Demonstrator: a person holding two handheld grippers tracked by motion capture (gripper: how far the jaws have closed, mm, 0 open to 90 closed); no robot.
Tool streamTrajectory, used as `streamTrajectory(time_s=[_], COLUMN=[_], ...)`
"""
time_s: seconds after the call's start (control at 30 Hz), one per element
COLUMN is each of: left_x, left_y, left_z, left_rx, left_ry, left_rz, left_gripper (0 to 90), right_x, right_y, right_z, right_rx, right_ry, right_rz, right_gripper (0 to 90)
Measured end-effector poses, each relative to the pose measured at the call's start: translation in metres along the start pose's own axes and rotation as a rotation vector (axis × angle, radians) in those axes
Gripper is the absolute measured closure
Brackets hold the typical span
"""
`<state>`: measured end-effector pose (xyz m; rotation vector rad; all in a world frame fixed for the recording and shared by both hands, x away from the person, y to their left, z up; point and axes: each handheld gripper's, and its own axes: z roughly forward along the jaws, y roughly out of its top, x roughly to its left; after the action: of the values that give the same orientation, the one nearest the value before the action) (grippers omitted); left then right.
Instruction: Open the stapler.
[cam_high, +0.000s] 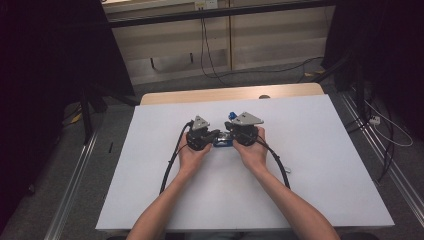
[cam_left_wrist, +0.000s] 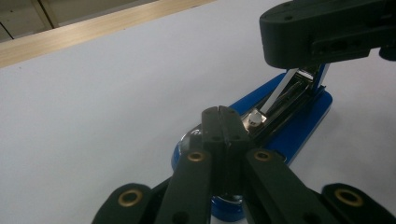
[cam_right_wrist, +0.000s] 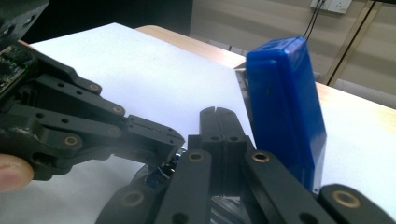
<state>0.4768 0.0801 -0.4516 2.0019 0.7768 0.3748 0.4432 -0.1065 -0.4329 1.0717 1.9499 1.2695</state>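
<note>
2 grippers, left gripper (cam_high: 216, 134) and right gripper (cam_high: 231, 134), jaws pressed together, meet over the blue stapler (cam_left_wrist: 299, 123); its raised lid (cam_right_wrist: 285, 116) could snap down if nudged.

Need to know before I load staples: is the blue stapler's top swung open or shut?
Open. The blue stapler's top cover stands upright, away from the base, and the metal staple channel lies exposed.
</note>
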Motion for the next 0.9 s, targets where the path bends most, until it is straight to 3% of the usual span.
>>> streamTrajectory(time_s=[0.13,0.57,0.7,0.9], left_x=[0.001,0.001,0.001,0.0], left_y=[0.0,0.0,0.0,0.0], left_z=[0.0,0.0,0.0,0.0], left_rx=[0.0,0.003,0.003,0.003], left_ry=[-0.008,-0.009,-0.009,-0.007], left_rz=[-0.012,0.003,0.003,0.001], left_gripper=[90.0,90.0,90.0,90.0], right_x=[-0.001,-0.002,-0.003,-0.011], right_y=[0.0,0.0,0.001,0.001], right_z=[-0.001,-0.002,-0.004,-0.01], right_rx=[-0.004,0.0,-0.012,-0.014], right_ry=[-0.003,-0.003,-0.031,-0.037], right_rz=[0.003,0.004,0.001,0.009], right_gripper=[90.0,90.0,90.0,90.0])
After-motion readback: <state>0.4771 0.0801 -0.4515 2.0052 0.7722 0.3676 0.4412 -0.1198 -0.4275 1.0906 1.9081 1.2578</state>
